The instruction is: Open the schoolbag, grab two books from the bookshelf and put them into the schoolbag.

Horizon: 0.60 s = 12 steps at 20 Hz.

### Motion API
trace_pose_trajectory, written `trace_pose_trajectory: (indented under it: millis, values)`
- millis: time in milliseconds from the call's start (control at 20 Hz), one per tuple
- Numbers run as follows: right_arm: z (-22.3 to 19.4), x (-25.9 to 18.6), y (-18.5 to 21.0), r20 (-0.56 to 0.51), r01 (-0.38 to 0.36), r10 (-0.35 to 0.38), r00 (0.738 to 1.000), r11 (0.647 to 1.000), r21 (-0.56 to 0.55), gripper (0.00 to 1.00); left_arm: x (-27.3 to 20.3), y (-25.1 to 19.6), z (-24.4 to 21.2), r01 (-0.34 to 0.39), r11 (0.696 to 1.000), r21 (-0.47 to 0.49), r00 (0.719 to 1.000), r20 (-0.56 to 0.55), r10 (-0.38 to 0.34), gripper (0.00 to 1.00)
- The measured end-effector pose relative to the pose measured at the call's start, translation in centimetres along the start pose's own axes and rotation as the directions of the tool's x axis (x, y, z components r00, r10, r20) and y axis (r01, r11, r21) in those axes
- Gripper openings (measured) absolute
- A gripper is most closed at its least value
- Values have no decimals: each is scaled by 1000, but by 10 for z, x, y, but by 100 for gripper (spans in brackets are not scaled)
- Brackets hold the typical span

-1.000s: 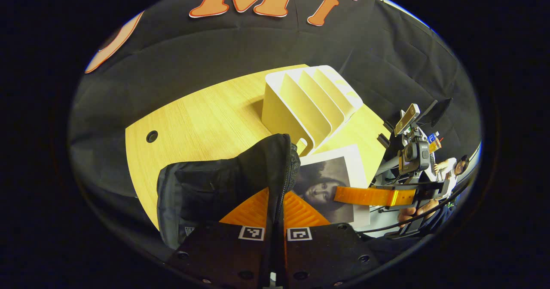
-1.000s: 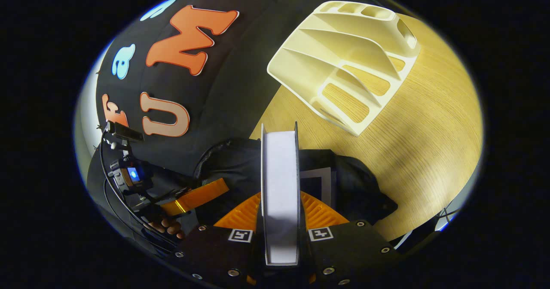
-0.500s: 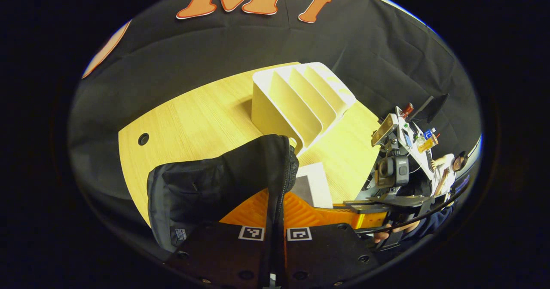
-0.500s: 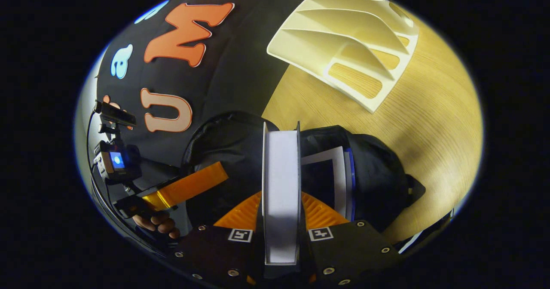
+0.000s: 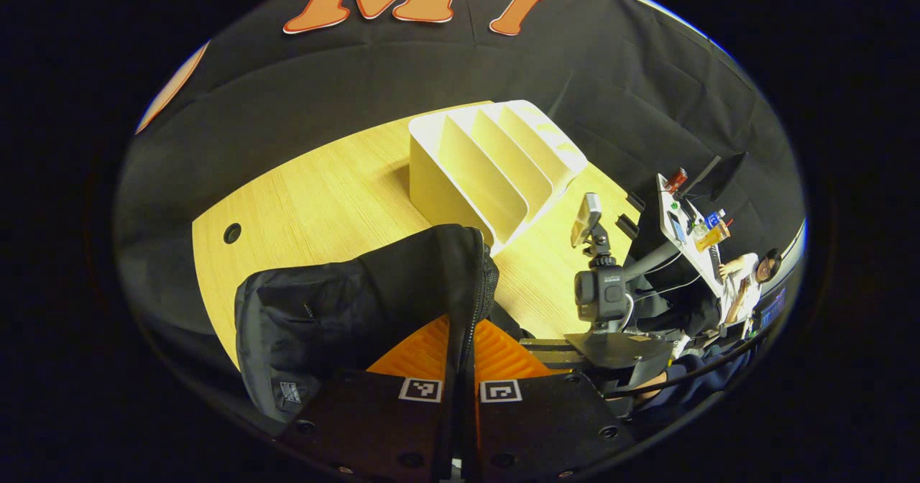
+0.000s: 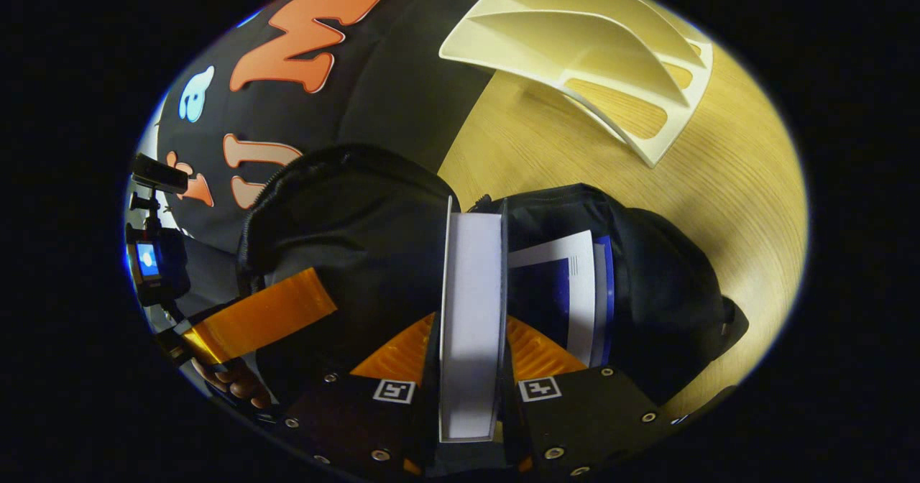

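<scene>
A book lies in the schoolbag, bookshelf behind it.

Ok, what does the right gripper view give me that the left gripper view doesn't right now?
Right gripper view alone: the white book clamped between the right gripper fingers, entering the open bag beside a blue-and-white book already inside. Left gripper view alone: the left gripper pinching the bag's zipper edge, and the table's cable hole. Both share the black schoolbag, the cream bookshelf and the wooden table.
</scene>
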State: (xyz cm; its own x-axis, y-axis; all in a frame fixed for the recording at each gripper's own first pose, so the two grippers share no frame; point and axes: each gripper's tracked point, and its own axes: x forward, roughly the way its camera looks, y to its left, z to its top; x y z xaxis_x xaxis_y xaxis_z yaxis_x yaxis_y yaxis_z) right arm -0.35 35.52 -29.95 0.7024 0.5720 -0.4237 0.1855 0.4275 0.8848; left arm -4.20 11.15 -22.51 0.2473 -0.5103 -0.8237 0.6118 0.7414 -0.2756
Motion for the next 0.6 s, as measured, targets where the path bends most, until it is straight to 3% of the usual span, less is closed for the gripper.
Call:
trace_pose_trajectory:
  millis: [150, 300, 400, 450, 600]
  values:
    - [-10, 5, -14, -77, 102, -104, 992, 994, -26, 53, 3, 3, -3, 6, 1000, -26, 1000, 0, -6, 6]
    - [-11, -4, -43, -137, 222, -243, 960, 963, -150, 69, 6, 12, -5, -35, 998, -58, 999, 12, 35, 5]
    - [-8, -16, -50, -156, 221, -257, 954, 951, -215, 80, 8, 12, -7, -62, 995, -82, 998, 18, 64, 5]
    - [-3, -25, -49, -158, 215, -256, 954, 947, -237, 91, 10, 13, -8, -79, 993, -93, 996, 21, 81, 6]
    - [18, -47, -59, -143, 222, -281, 949, 917, -331, 98, 15, 3, -9, -112, 981, -156, 993, 29, 118, 11]
